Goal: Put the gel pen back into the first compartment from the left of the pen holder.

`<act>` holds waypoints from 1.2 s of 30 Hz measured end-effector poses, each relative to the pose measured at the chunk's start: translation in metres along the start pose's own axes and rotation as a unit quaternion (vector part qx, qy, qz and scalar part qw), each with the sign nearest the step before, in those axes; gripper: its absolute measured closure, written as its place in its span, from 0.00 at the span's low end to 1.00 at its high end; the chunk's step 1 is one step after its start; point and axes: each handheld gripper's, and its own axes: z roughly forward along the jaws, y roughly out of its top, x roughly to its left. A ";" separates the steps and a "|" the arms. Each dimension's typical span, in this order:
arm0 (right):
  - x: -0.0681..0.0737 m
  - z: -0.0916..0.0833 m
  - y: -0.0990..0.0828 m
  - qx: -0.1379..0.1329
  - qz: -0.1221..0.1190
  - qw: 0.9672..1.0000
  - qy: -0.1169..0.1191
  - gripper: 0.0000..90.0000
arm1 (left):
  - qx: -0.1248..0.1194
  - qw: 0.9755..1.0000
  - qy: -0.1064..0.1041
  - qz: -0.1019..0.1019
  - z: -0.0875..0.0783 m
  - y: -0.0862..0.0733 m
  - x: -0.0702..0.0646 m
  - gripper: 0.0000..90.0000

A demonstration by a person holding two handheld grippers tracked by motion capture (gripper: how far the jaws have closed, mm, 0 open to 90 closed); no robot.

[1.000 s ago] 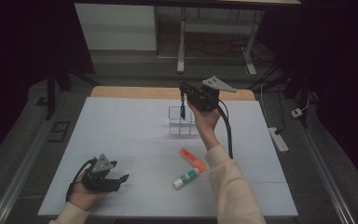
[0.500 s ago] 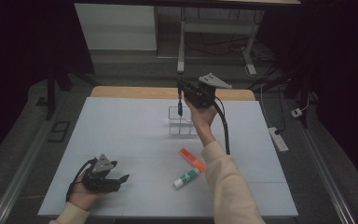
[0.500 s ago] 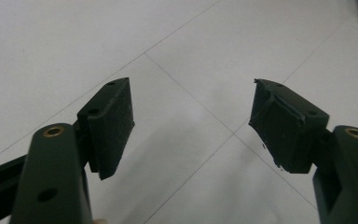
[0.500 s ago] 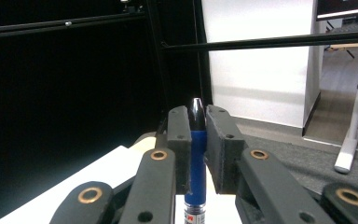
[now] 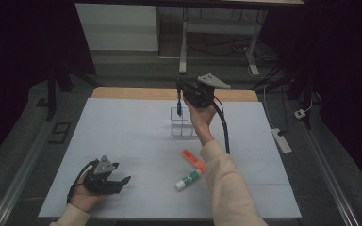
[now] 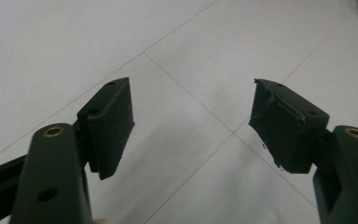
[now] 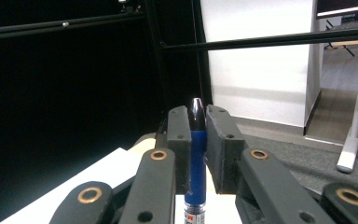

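Right gripper [image 5: 179, 96] is held up over the far middle of the table [image 5: 122, 136], its jaws clamped on a blue pen [image 5: 179, 108] that hangs down from them. In the right gripper view the gripper [image 7: 197, 122] has both pads pressed against the pen [image 7: 196, 158], whose dark tip sticks out just past the jaw ends while its blue barrel runs back between the arms. Directly below the pen sits a clear holder [image 5: 183, 122] with compartments; the pen's lower end is at or just above its rim, and I cannot tell whether it touches. Nearer the person from this gripper, beside the sleeve [image 5: 226, 183], lie an orange marker [image 5: 193, 159] and, just past it, a glue stick [image 5: 189, 179], close to each other on the table. Left gripper [image 5: 121, 181] rests low at the near left corner, well apart from the pen, cradled in the left hand [image 5: 87, 195]. In its own view the left gripper [image 6: 191, 121] has its jaws standing wide apart over bare white table [image 6: 74, 46], nothing between them.
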 end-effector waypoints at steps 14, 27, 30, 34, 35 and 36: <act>-0.010 -0.010 -0.013 0.062 -0.010 0.998 -0.014 0.58 | 0.001 1.000 0.000 -0.001 0.001 0.000 0.001 0.33; -0.008 -0.031 -0.021 0.097 -0.035 0.994 0.017 0.58 | 0.002 1.000 0.002 0.000 0.001 0.000 0.000 0.33; -0.006 -0.037 -0.023 0.104 -0.041 0.994 0.022 0.58 | 0.002 1.000 0.002 0.000 0.001 0.000 0.000 0.33; -0.006 -0.045 -0.023 0.110 -0.040 0.993 0.033 0.58 | 0.004 1.000 0.003 -0.001 0.001 0.000 0.000 0.33; -0.005 -0.047 -0.024 0.109 -0.039 0.993 0.034 0.58 | 0.003 1.000 0.003 -0.001 0.001 0.000 0.000 0.33; -0.005 -0.050 -0.024 0.111 -0.041 0.992 0.035 0.58 | 0.002 1.000 0.004 -0.001 0.001 0.000 0.000 0.33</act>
